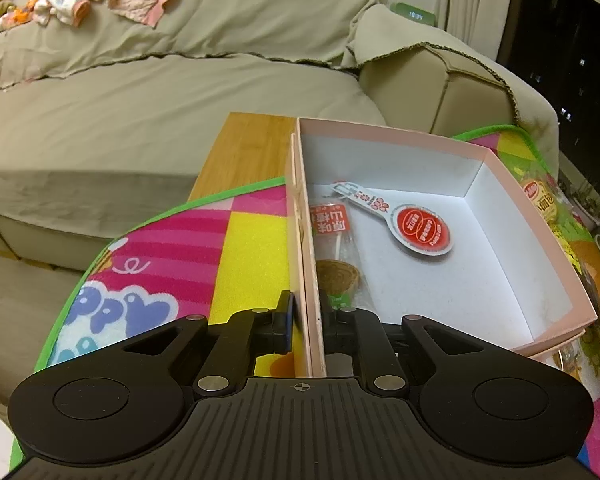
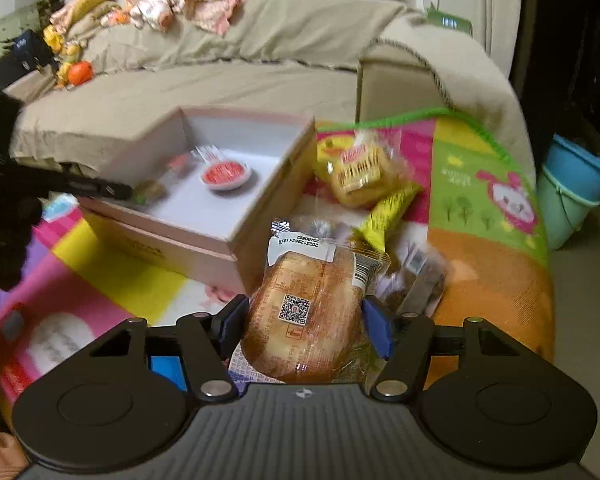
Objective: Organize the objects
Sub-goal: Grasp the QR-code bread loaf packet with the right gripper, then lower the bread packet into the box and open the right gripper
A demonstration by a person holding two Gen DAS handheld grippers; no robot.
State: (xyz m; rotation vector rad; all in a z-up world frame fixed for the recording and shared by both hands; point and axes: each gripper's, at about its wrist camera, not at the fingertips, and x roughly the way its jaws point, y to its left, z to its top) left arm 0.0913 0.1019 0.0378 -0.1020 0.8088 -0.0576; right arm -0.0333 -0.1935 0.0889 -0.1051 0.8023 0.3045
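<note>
Right claw [image 2: 304, 328] grips a wrapped bread bun [image 2: 308, 312] by its sides, blue pads pressed on the wrapper, bun held just short of the pink box [image 2: 268, 216] corner. Frame is motion-blurred, so whether the bun is lifted clear of the play mat [image 2: 488, 272] cannot be told. Left claw [image 1: 308, 320] is clamped on the near wall of the pink box [image 1: 306, 240], one finger outside, one inside, apparently steadying it.

Progress, judged: early to middle. Two items already lie in the box: a wrapped lollipop-type snack [image 1: 336, 268] against the gripped wall and a spoon-shaped red and white packet [image 1: 416, 228] mid-floor. Most of the white box floor is bare, plenty of room. Bun likely goes in next.

Left to do: a yellow snack bag [image 2: 356, 172] and a yellow wrapped bar [image 2: 388, 208] lie just beside the box's right wall, plus a dark clear-wrapped snack [image 2: 416, 280] near the right claw. All sit on the mat outside the box.

In the way: the box wall must be cleared from above. The loose snacks are crowded close around the bun.

Further off: beige sofa [image 2: 220, 84] with clothes and toys piled along its back, blue buckets [image 2: 572, 192] on the floor at right.
</note>
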